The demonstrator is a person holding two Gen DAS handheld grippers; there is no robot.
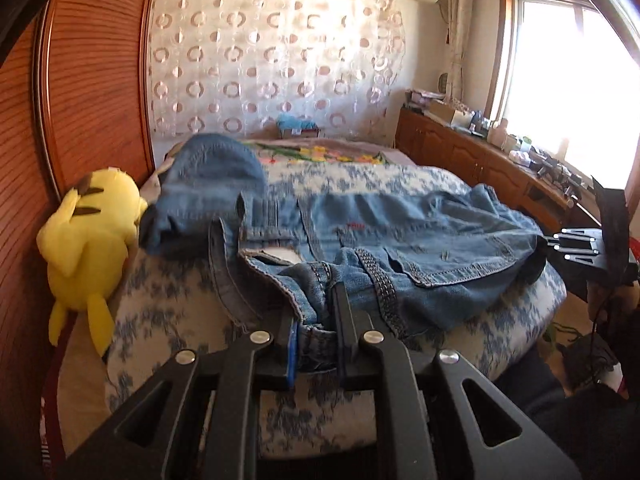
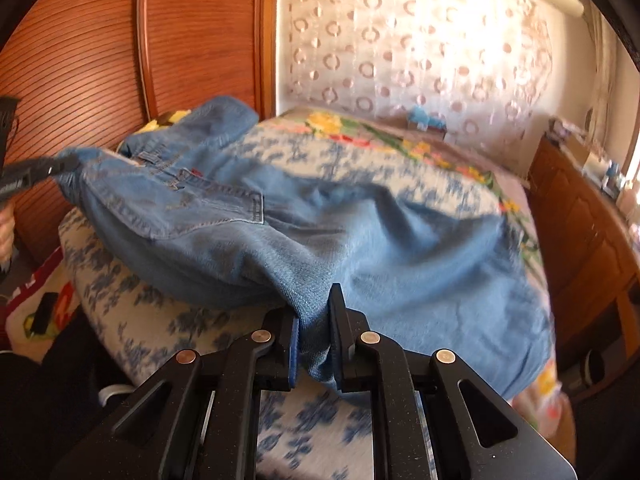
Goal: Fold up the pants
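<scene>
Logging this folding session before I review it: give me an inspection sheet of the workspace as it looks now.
Surface: bed with blue-flowered cover.
Job's things: jeans spread across the bed, rumpled, not yet folded.
Clutter: yellow plush toy at the bed's edge.
Tongs: left tongs shut on the jeans' waistband; right tongs shut on the denim.
Cables: dark cords by the floor.
Surroundings: wooden wardrobe, curtain, cluttered sideboard, bright window.
</scene>
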